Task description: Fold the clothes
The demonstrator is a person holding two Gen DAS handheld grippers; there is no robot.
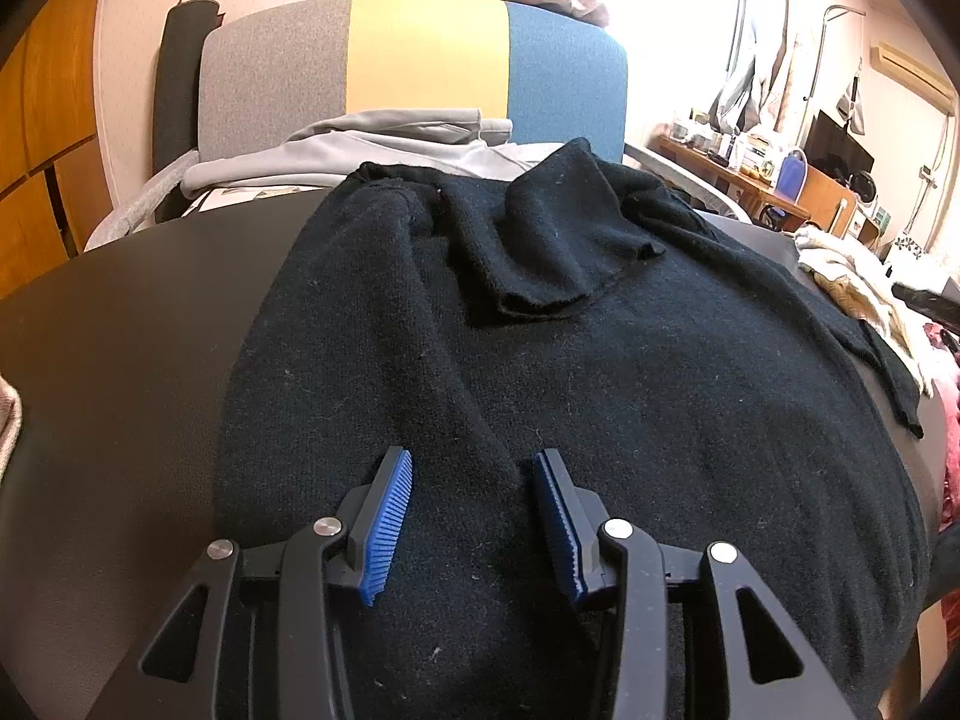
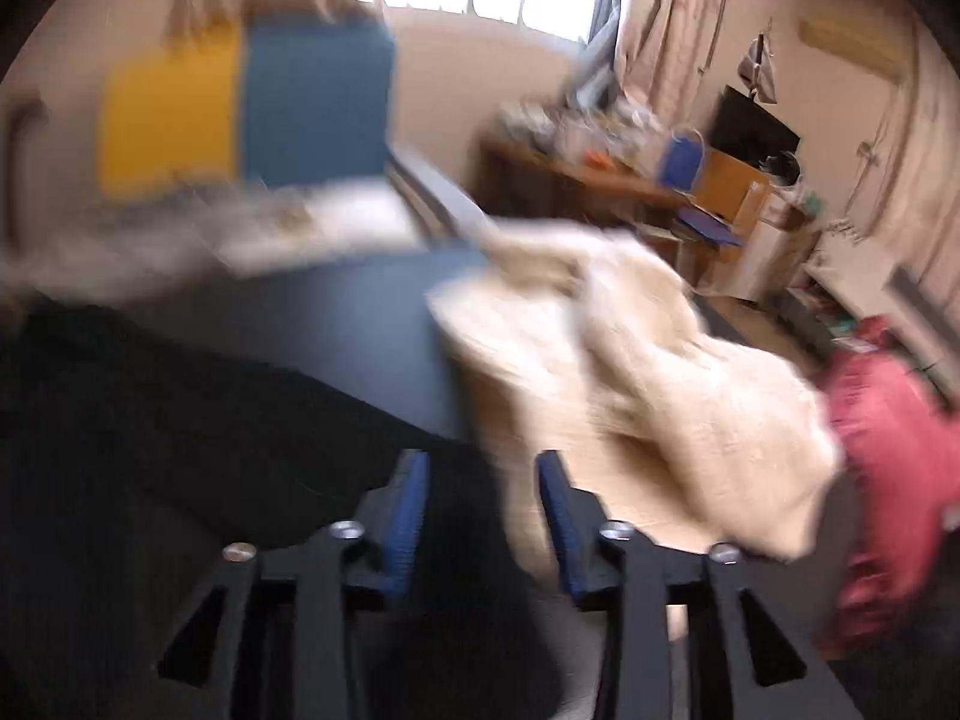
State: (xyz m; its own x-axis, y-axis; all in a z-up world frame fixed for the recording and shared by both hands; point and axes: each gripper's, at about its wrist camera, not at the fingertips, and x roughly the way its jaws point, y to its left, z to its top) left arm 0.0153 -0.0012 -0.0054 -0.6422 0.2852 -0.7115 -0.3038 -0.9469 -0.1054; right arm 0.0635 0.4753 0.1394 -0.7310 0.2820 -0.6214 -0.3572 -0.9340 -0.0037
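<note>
The left gripper (image 1: pixel 471 519), black-framed with blue ribbed pads, hangs with its fingers spread apart just above the lower part of a black knitted turtleneck sweater (image 1: pixel 540 372), gripping nothing. That sweater lies spread front-up on a dark tabletop (image 1: pixel 120 360), collar flopped toward the far edge, one sleeve trailing off to the right over the table's side.

The right gripper (image 2: pixel 483 516) is likewise spread wide and holds nothing; its view is smeared with blur, so only the black fabric under its left finger and a crumpled cream-coloured garment (image 2: pixel 648 384) beyond its right finger are clear. A pink-red cloth (image 2: pixel 894 450) lies further right.

Judging from the flat body and loose sleeve, the sweater sits somewhere between being laid out and being folded. To fold well, each pinch should take both layers near a seam or the hem, and the knit should be lifted rather than dragged, since it stretches and bunches easily.

A folded pale grey garment (image 1: pixel 360 150) rests behind the table against a grey, yellow and blue striped chair back (image 1: pixel 420 54). No bin or basket is visible.
</note>
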